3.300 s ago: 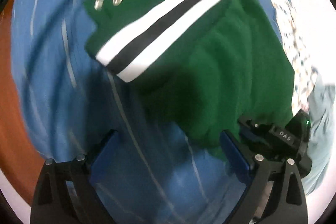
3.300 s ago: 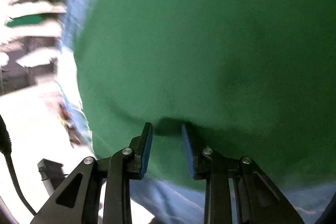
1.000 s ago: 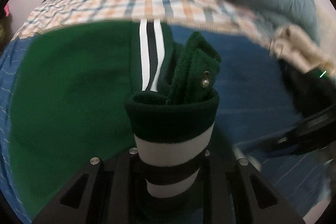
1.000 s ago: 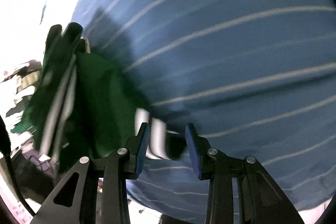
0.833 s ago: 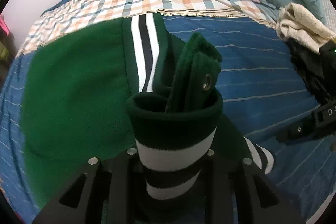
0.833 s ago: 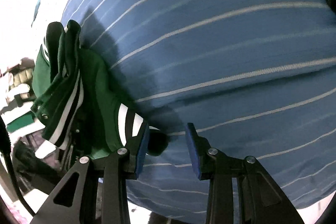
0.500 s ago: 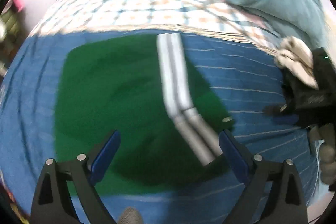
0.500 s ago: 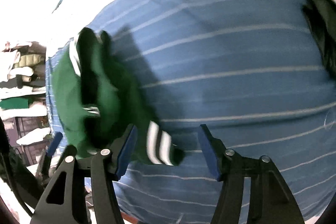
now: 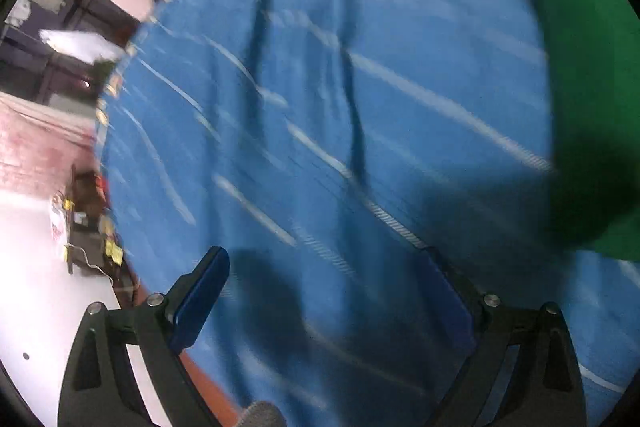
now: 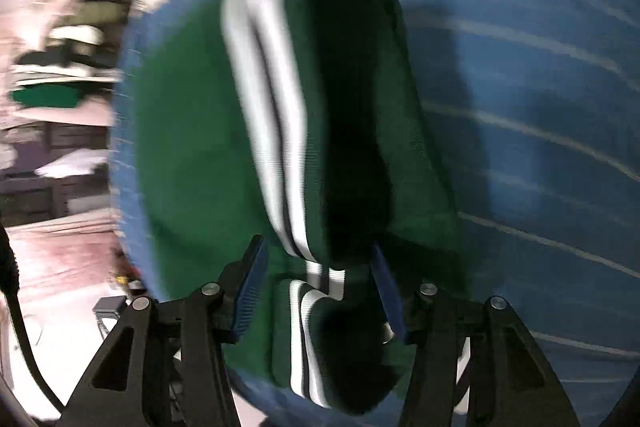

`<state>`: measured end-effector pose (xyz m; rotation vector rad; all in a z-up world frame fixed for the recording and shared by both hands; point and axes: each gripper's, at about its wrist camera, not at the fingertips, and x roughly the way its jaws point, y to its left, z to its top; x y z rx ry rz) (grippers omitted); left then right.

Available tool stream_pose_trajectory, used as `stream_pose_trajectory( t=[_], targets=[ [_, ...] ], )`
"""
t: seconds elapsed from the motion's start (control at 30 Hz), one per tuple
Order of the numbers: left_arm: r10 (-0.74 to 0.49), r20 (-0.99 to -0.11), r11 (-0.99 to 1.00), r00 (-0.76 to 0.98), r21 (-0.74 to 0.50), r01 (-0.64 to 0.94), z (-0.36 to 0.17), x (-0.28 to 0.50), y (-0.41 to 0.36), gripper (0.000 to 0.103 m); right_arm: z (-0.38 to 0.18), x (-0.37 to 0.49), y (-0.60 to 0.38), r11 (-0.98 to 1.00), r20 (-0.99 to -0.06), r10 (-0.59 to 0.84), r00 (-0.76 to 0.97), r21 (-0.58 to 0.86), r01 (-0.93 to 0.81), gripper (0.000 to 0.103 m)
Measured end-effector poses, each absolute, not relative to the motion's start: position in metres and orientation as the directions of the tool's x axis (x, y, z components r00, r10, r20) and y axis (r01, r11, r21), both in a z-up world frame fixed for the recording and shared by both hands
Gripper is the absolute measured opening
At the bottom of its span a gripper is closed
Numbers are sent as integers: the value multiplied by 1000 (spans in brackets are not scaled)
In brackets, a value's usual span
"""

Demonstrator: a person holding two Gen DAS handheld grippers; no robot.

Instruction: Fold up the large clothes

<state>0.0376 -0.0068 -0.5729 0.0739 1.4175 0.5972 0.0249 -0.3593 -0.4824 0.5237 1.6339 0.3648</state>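
I see green jacket lying on striped blue bed sheet | long axis along white-striped band, upper centre to bottom | right hand-held gripper nearer, spread wide, empty, straddling lower end | left hand-held gripper agape, empty; jacket far right.

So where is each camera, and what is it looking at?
Left wrist: on the left gripper, looking down on the blue striped sheet; its open fingers show.
Right wrist: on the right gripper, facing the green jacket; its open fingers show.
Both see that sheet and jacket.
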Motion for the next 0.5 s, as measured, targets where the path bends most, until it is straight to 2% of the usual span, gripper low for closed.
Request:
stream_pose_trajectory(
  t=[0.03,0.13,0.23,0.3,0.37,0.5],
  targets=[
    [434,-900,846,29,397,-356,-576,39,-5,103,-485,25,-358,842,-842,534,-71,523,135,24],
    [413,-909,839,54,357,-410,-578,41,0,103,-465,7,-379,765,-790,613,1,594,251,14],
    [374,-924,839,81,299,-455,-579,36,9,103,-438,-15,-409,697,-764,640,82,622,358,13],
    [346,-935,841,77,272,-467,-579,38,11,103,-442,-30,-424,742,-826,559,73,538,400,13],
    [330,-942,848,61,268,-457,-578,38,18,103,-463,-37,-421,772,-846,533,2,487,409,13],
    [309,-951,844,21,264,-468,-560,43,28,103,-463,-39,-407,734,-791,612,-15,561,381,30]
  ],
)
